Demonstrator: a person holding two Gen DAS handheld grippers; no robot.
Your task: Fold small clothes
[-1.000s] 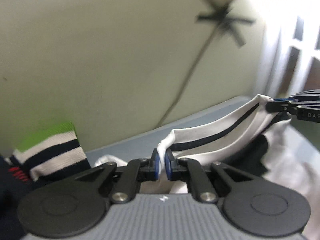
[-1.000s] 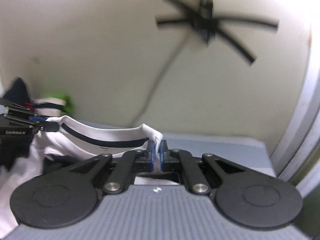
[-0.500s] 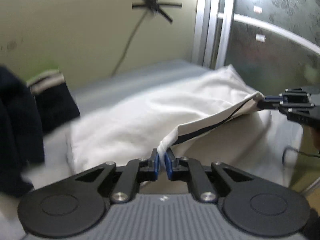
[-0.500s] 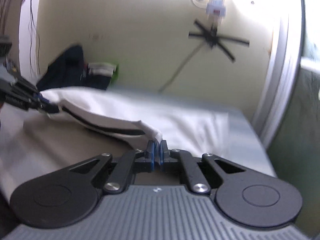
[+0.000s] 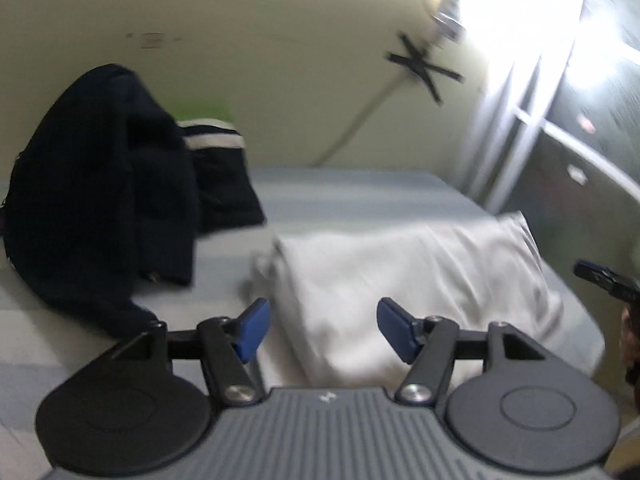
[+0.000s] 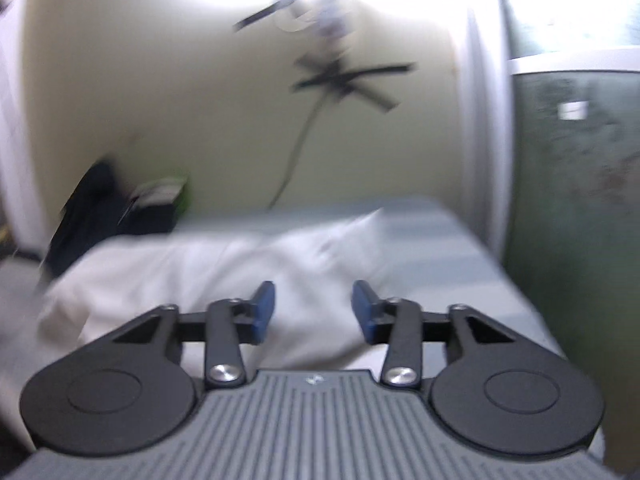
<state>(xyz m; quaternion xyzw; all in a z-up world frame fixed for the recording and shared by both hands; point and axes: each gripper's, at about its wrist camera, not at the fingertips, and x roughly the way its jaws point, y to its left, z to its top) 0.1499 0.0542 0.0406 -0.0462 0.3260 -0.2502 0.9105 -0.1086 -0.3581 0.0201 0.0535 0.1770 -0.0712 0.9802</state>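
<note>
Two grippers, left (image 5: pixel 324 330) and right (image 6: pixel 314 311), gaping wide and empty, hovering over white garment (image 5: pixel 408 276) at frame centre; risking fold slumping open, loose cloth unpinned.

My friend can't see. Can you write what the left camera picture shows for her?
The left gripper is open over a white cloth lying on a grey-blue bed. Dark clothes are heaped to the left, and the right gripper peeks in at the right edge.

White garment (image 5: pixel 404 276) lying flat, seemingly folded, on grey-blue surface (image 5: pixel 360 192), blurred
</note>
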